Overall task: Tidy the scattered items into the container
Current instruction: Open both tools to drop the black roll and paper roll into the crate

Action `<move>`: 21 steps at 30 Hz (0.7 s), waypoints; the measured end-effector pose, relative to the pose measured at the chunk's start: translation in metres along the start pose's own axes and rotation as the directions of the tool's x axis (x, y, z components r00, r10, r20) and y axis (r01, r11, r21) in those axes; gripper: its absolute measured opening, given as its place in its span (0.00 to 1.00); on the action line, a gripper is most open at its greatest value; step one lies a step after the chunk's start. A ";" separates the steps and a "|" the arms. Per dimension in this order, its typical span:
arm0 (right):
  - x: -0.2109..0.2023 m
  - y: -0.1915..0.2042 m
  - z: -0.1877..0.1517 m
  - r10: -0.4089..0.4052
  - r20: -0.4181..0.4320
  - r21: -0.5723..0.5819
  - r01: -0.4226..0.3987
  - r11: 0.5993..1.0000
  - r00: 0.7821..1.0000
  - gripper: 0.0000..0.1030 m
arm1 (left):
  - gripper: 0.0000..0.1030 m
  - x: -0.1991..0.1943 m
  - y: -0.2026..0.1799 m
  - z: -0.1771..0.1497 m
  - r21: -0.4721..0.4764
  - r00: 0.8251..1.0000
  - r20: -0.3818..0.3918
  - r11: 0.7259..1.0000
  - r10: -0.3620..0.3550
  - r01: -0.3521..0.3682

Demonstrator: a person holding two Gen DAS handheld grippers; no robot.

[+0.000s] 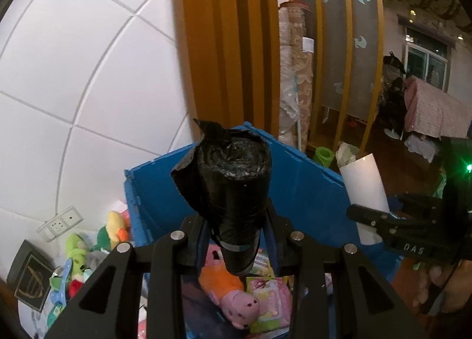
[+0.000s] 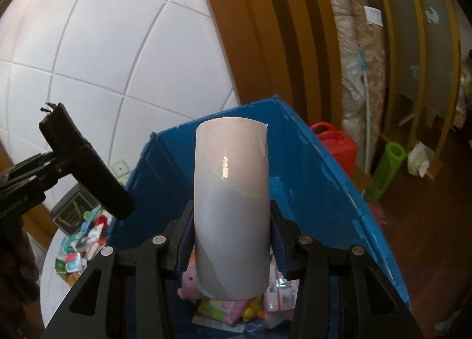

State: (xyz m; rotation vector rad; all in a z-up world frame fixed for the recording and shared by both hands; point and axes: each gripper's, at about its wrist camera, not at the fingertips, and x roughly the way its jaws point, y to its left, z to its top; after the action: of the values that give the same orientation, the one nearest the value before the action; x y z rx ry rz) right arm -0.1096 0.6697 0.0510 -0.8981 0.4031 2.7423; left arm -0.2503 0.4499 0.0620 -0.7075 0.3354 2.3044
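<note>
My left gripper [image 1: 236, 238] is shut on a black roll of plastic bags [image 1: 233, 188], held upright above the open blue crate [image 1: 306, 188]. A white roll [image 2: 231, 206] stands clamped upright in my right gripper [image 2: 231, 247], also over the blue crate [image 2: 309, 179]. The crate holds a pink pig plush [image 1: 239, 303] and colourful packets [image 2: 224, 312]. In the right wrist view the left gripper [image 2: 63, 168] and its black roll [image 2: 85, 168] show at the left. In the left wrist view the right gripper [image 1: 380, 221] and the white roll [image 1: 365, 188] show at the right.
Soft toys [image 1: 115, 230] and small packets [image 2: 79, 250] lie scattered left of the crate, by a dark framed box [image 1: 29, 277]. A white tiled wall [image 1: 73, 73] and a wooden door frame [image 1: 224, 44] stand behind. A red case [image 2: 339, 147] and a green roll [image 2: 386, 171] sit to the right.
</note>
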 end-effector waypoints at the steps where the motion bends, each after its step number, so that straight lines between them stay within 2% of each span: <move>1: 0.001 -0.002 0.000 -0.004 -0.004 0.003 0.004 1.000 1.000 0.43 | 0.30 0.002 -0.002 0.001 0.003 1.000 -0.001 1.000 -0.004 0.004; 7: 0.010 -0.013 0.002 -0.016 -0.014 0.020 0.016 1.000 1.000 0.43 | 0.32 0.014 -0.007 0.009 0.023 1.000 -0.020 1.000 0.012 -0.011; 8: 0.011 -0.014 0.003 -0.019 -0.010 0.021 0.019 1.000 1.000 0.45 | 0.45 0.017 -0.006 0.010 0.021 0.999 -0.025 0.999 0.033 -0.032; 9: 0.011 -0.015 0.004 -0.030 0.001 0.022 0.030 0.999 1.000 0.65 | 0.56 0.017 -0.003 0.011 0.014 0.998 -0.023 0.998 0.059 -0.058; 10: 0.010 -0.015 0.005 -0.040 0.007 0.023 0.039 0.999 0.999 0.83 | 0.80 0.015 0.000 0.012 0.005 0.996 -0.015 0.997 0.082 -0.082; 11: 0.010 -0.015 0.007 -0.042 0.018 0.028 0.042 0.999 0.999 0.97 | 0.84 0.013 0.004 0.012 -0.002 0.994 -0.006 0.994 0.106 -0.106; 14: 0.007 -0.011 0.008 -0.047 0.029 0.015 0.047 0.999 0.998 0.99 | 0.84 0.007 0.010 0.010 0.009 0.989 0.000 0.989 0.149 -0.149; 21: 0.010 0.004 0.003 -0.016 -0.001 -0.008 0.016 1.000 1.000 0.99 | 0.84 -0.008 0.025 -0.008 -0.004 0.983 -0.031 0.983 0.183 -0.183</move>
State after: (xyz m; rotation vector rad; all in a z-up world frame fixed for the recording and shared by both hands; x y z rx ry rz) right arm -0.1202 0.6679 0.0484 -0.9012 0.3839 2.7309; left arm -0.2598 0.4239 0.0608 -0.7425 0.4221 2.4707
